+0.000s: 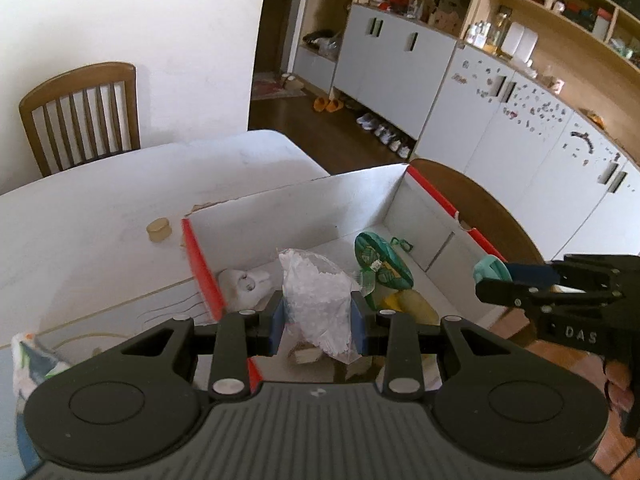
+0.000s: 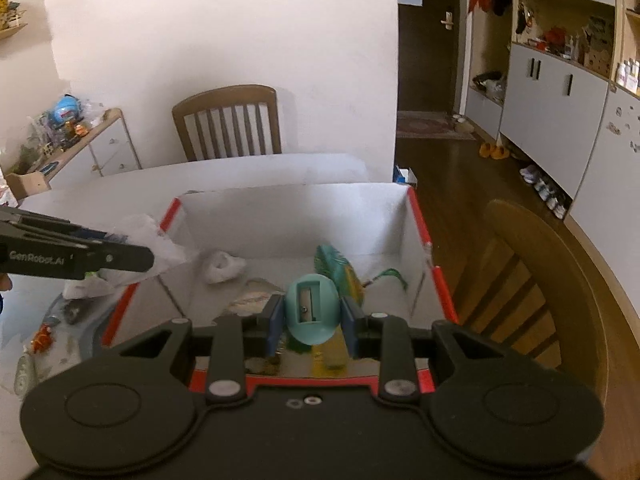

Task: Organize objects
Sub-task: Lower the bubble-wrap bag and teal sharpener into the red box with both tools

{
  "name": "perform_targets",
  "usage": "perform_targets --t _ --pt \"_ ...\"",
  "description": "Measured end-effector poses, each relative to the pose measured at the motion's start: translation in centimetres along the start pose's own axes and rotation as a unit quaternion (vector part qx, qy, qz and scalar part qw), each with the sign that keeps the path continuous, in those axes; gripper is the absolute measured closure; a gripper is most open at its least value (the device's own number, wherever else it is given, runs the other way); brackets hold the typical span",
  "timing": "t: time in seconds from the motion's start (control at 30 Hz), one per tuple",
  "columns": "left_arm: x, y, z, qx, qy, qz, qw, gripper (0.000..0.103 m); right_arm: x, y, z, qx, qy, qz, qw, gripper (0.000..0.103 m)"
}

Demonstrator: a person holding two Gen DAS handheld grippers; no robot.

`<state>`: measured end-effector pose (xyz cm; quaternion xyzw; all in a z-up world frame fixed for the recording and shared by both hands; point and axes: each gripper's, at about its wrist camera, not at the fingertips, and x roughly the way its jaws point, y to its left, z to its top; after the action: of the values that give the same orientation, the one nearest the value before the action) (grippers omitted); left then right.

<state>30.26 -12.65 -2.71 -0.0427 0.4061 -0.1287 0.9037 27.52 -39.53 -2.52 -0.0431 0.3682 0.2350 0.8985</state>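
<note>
My left tool (image 1: 317, 322) clamped the soft, light, crinkly plastic bag (image 1: 316, 300) mid-body; my right tool (image 2: 312, 322) clamped the rigid sharpener (image 2: 311, 308), box (image 2: 416, 232) at 12.

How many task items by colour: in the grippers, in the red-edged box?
White or clear: 2, the clear plastic bag of white bits in the left gripper and a white plush toy in the red-edged cardboard box.
Teal or green: 2, the teal sharpener in the right gripper and a green patterned pouch in the box.
Total: 4.
</note>
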Motion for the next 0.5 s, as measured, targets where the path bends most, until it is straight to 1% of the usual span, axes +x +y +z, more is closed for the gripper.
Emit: perform_targets --t 0.17,0.37,0.5 --pt "3.1 -1.0 0.9 0.001 0.021 0.012 0.9997 0.070 1.8 -1.0 0.2 0.006 0.019 0.008 1.000 0.074" --pt "6.4 -2.3 1.7 0.021 0.040 0.030 0.9985 0.070 4.2 -0.2 -0.1 -0.017 0.045 0.023 0.999 0.074" --pt "8.3 -2.9 2.2 0.028 0.047 0.033 0.9979 0.070 5.7 -0.1 -0.3 -0.022 0.062 0.032 0.997 0.074"
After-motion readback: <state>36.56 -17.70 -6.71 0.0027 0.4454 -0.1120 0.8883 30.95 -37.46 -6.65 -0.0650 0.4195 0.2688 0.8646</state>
